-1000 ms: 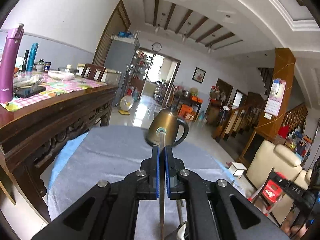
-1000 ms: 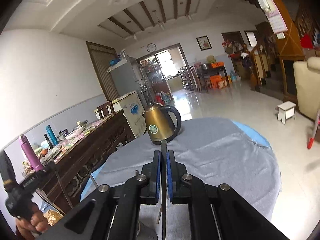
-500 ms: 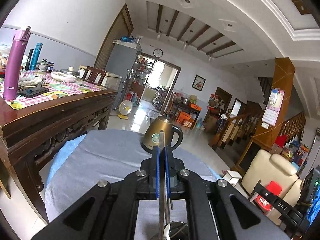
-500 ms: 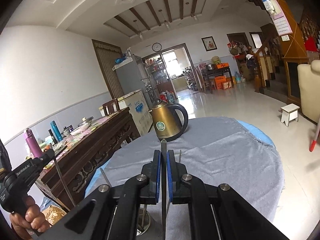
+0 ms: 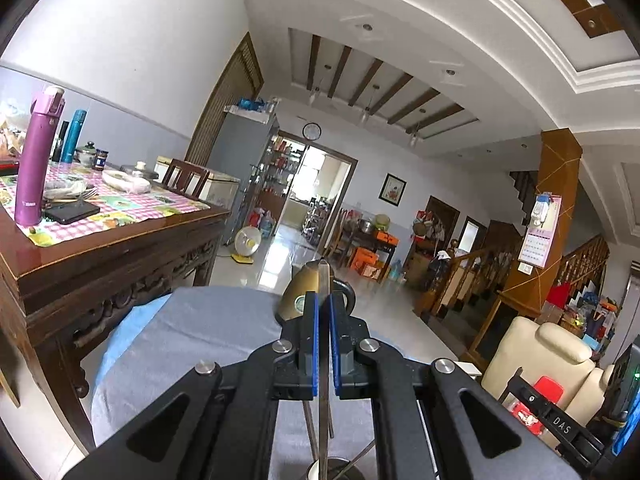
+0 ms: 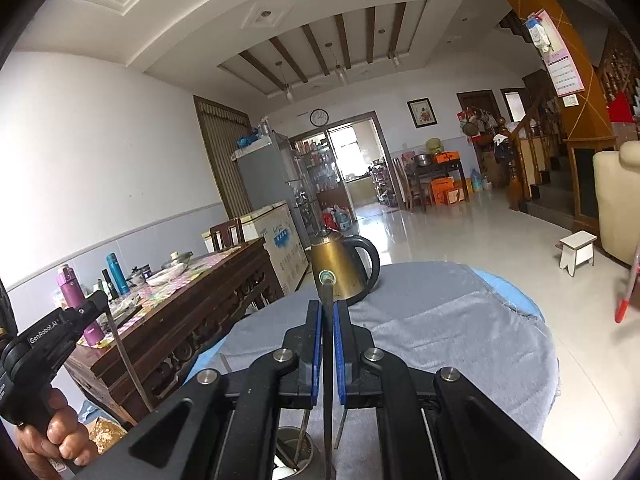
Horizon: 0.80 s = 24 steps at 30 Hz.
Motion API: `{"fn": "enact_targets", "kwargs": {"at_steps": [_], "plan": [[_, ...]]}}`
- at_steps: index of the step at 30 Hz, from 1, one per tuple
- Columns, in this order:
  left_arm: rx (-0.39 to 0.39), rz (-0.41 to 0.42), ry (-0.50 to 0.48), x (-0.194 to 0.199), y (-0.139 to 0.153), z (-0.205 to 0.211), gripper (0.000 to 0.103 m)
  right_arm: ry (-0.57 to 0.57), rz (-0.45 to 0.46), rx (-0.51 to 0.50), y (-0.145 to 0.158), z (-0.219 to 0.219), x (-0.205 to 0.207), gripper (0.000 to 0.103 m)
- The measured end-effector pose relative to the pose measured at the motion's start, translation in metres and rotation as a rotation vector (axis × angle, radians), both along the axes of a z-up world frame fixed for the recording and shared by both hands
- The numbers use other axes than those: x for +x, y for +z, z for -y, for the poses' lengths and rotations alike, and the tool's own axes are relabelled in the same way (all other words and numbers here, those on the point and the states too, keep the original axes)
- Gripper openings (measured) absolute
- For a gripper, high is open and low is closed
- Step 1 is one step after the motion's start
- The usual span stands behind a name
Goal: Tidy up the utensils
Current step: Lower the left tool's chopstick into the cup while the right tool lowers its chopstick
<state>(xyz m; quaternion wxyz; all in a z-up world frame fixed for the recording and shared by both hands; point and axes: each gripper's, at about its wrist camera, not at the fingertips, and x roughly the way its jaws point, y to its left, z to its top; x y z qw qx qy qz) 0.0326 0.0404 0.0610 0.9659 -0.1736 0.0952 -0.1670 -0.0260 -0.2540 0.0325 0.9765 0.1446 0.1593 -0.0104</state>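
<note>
A round table [image 6: 460, 320] draped in grey cloth is standing in a tiled living room, bearing a brass-coloured electric kettle [image 6: 340, 268] at its far edge. The left gripper [image 5: 323, 344] is clamping a slim metal utensil handle [image 5: 323, 420], its blue pads pressing both sides. The right gripper [image 6: 328, 348] is likewise pinching a dark utensil handle [image 6: 328, 400]. Both utensils are hanging above a steel utensil holder [image 6: 298, 446] beneath the grippers, with other utensils inside. A hand [image 6: 52, 436] is gripping the left tool.

Gold kettle [image 6: 338, 270], grey cloth [image 6: 440, 320], purple flask [image 5: 34, 160]
</note>
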Motion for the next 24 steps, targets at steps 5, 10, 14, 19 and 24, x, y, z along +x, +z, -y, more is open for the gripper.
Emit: {"fn": "enact_targets", "kwargs": {"at_steps": [5, 10, 14, 19, 24], "plan": [[0.014, 0.023, 0.006, -0.003, 0.005, 0.007, 0.005, -0.002, 0.030, -0.003, 0.005, -0.003, -0.005, 0.007], [0.001, 0.047, 0.028, 0.005, 0.008, 0.016, 0.005, -0.005, 0.064, 0.002, 0.008, -0.004, -0.007, 0.007], [0.016, 0.063, 0.060, 0.015, 0.007, 0.031, 0.005, -0.025, 0.125, 0.015, 0.014, -0.001, -0.006, 0.007], [0.021, 0.022, 0.080, 0.024, -0.003, 0.041, 0.005, -0.034, 0.160, 0.021, 0.019, -0.006, 0.003, 0.007], [0.035, 0.008, 0.107, 0.029, -0.008, 0.040, 0.005, -0.032, 0.164, -0.007, 0.014, -0.020, 0.012, 0.007]]}}
